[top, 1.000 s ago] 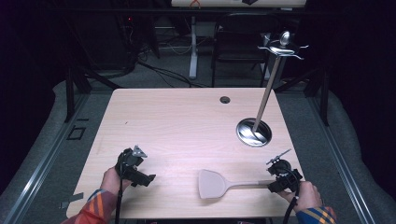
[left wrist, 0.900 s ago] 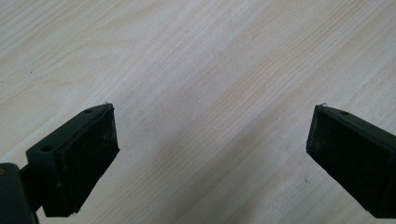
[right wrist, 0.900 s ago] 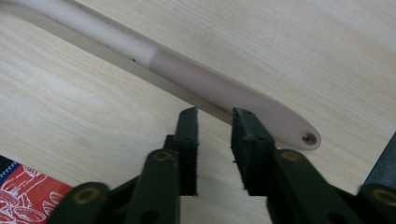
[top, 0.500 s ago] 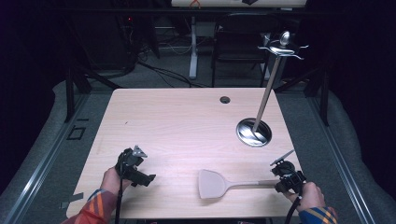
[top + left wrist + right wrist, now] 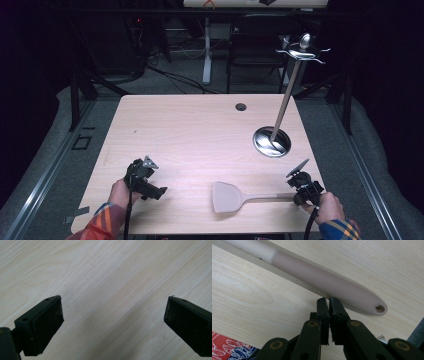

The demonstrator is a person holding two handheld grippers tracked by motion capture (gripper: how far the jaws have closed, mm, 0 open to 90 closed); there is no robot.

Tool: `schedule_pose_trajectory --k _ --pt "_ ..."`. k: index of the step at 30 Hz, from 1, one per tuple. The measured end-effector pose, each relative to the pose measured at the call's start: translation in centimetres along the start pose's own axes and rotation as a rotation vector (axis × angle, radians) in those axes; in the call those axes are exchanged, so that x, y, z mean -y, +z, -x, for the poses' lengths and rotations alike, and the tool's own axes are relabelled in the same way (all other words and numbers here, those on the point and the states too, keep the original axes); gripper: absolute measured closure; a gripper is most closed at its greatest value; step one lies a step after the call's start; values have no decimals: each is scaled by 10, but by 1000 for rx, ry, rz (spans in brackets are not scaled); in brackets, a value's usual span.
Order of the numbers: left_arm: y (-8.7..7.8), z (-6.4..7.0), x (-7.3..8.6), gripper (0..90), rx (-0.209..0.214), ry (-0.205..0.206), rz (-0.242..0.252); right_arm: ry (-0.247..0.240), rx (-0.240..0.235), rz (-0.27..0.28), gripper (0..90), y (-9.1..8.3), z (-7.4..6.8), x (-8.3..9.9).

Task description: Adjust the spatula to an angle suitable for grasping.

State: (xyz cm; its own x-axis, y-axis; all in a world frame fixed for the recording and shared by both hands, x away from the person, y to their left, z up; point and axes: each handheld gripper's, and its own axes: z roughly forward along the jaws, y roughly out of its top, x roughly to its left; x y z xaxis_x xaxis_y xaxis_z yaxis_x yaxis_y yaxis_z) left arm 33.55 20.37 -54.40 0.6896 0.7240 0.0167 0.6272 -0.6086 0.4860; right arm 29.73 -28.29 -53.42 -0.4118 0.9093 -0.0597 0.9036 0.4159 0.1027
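**Pale wood tabletop, spatula lying flat, both grippers low at near edge**

Pale wood grain is seen across the tabletop (image 5: 200, 135), with a small dark round hole (image 5: 241, 107) near the far edge. A grey-beige spatula (image 5: 235, 197) is laid flat near the front edge, blade toward the left, handle running right toward the right gripper (image 5: 303, 186).

The right gripper is held in the person's right hand (image 5: 327, 206) at the front right corner, just beside the handle's end. In the right gripper view, its jaws are seen pressed together with nothing between them, tips right next to the spatula handle (image 5: 319, 280); whether they touch it cannot be told. A small hanging hole (image 5: 379, 307) is seen at the rounded handle end. A patch of red patterned sleeve (image 5: 227, 345) is seen at the bottom left of that view.

The left gripper (image 5: 145, 180) is held in the left hand (image 5: 121, 191) at the front left, well apart from the spatula. In the left gripper view, its jaws are spread wide over bare wood, nothing between them.

A metal stand (image 5: 287, 95) is set at the right, its round shiny base (image 5: 271, 141) on the tabletop, its pole tilted, hooks at the top (image 5: 303, 48). Plaid sleeves are seen on both forearms.
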Motion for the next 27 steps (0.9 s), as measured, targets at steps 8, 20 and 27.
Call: schedule_pose_trajectory --k 8,20,27 --pt "1 0 0 21 -2 0 -5 -28 43 -14 856 1 -1 -10" --pt "2 0 0 21 -5 -1 -8 -23 86 24 847 7 0 -35" --pt "2 0 -1 21 -3 -1 -7 -39 106 15 846 7 3 -52"
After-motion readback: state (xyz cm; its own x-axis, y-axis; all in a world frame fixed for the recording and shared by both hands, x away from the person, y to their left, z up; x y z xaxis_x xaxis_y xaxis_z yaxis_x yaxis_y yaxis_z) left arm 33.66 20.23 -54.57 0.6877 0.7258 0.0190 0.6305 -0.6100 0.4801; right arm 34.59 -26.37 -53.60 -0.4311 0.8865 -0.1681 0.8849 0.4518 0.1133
